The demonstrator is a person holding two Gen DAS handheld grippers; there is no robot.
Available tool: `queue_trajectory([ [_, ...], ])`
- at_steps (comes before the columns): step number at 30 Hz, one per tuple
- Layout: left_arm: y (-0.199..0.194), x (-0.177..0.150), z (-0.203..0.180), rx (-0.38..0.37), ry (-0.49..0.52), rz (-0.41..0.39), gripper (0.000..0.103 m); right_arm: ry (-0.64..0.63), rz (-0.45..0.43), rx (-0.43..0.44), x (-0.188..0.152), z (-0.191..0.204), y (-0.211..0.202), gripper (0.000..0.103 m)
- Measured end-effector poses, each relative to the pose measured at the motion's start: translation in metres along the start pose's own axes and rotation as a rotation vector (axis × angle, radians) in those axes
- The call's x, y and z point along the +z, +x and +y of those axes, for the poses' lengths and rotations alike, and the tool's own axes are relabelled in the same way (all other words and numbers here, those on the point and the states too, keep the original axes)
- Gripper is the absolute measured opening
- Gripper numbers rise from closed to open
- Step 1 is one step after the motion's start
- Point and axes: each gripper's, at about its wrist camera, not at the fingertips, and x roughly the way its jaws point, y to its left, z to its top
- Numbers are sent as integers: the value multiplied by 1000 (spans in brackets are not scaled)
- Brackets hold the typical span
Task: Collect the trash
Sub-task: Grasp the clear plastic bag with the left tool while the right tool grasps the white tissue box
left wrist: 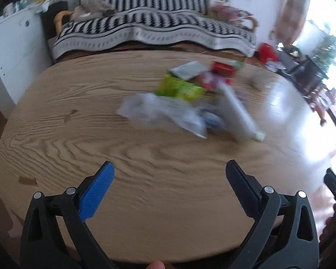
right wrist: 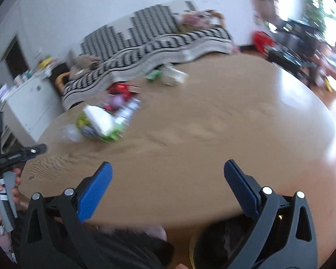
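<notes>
Oval light-wood worktop (left wrist: 78, 116) before a black-and-white striped sofa (left wrist: 145, 29). Blurred heap of wrappers and plastic trash (left wrist: 190, 98) mid-worktop. Left gripper (left wrist: 169, 170) and right gripper (right wrist: 168, 171) near the worktop's close edge, jaws wide apart, empty.

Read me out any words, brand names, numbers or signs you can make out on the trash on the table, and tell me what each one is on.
None can be read.
Lime-green crinkly wrapper: print blurred.
Red glossy packet: markings blurred.
White flat tube with green cap: no legible label.
Clear crumpled plastic bag: print smeared.
Round light wooden table: bears no text.
</notes>
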Motion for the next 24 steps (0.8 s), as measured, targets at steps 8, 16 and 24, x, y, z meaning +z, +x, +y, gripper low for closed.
queue_trajectory([
  [8,40,42,-2,-69,-25,30,97,-246,55,-14,38,95,95,96],
  [16,95,61,9,-26,-49,44,97,-335,73,-72,49,131,155,75],
  [24,104,51,38,-56,-57,98,25,-264,89,-6,42,128,170,32],
])
